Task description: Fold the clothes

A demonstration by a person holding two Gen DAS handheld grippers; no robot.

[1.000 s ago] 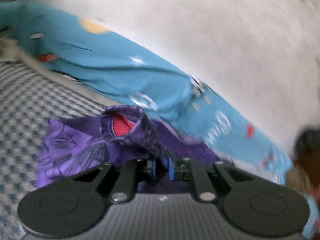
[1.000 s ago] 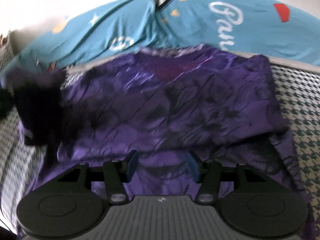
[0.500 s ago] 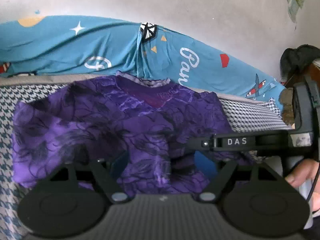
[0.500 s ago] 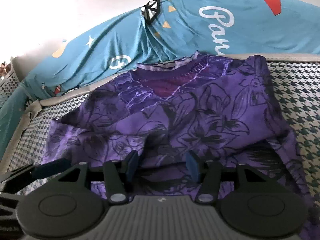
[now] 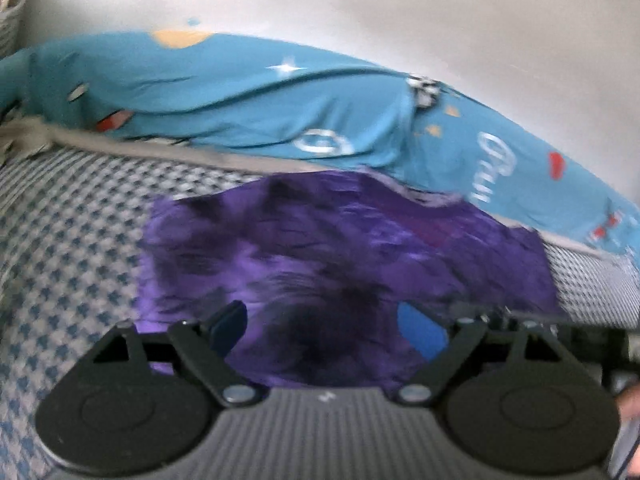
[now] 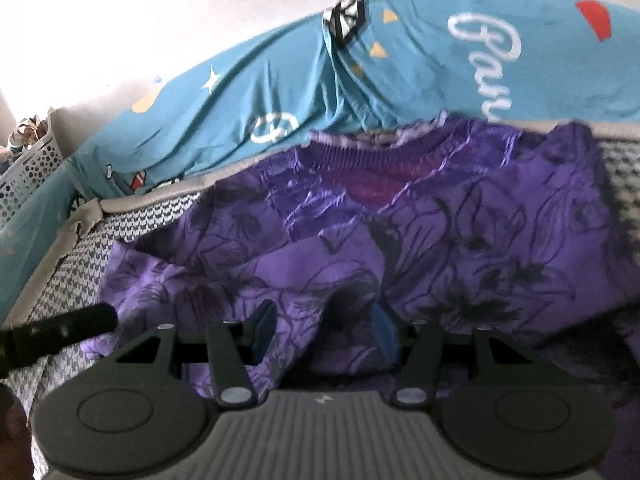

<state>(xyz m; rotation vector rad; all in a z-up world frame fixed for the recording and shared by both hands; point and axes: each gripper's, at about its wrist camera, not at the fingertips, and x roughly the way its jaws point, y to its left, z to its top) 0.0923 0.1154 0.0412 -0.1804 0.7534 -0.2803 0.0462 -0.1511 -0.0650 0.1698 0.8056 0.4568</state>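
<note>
- A purple top [image 6: 460, 248] with a dark floral print lies spread on a bed covered in a blue-and-white houndstooth sheet [image 5: 80, 232].
- Its neckline [image 6: 372, 160] points toward the wall, with a reddish inner patch showing just below the ribbed edge.
- One side of the garment is folded over itself, leaving a paler purple flap [image 6: 248, 276] lying across the middle, with creases running through it.
- Behind the top, a teal printed cloth [image 6: 360, 64] with stars, white lettering and red shapes is bunched along the foot of a pale wall [image 5: 360, 12].
- The left gripper [image 5: 328, 332] hangs over the near part of the purple top, its blue-padded fingers [image 5: 422, 336] spread wide with nothing between them; that view is smeared, so fine detail is lost.
- The right gripper [image 6: 324, 334] sits low over the near hem, jaws parted at a moderate gap. A raised fold of purple fabric stands between the pads, but they do not close on it.
- In the right wrist view a dark bar of the other tool [image 6: 56, 334] reaches in from the left edge, just above the sheet.
- A white perforated basket [image 6: 28, 172] stands at the far left, by the wall.
</note>
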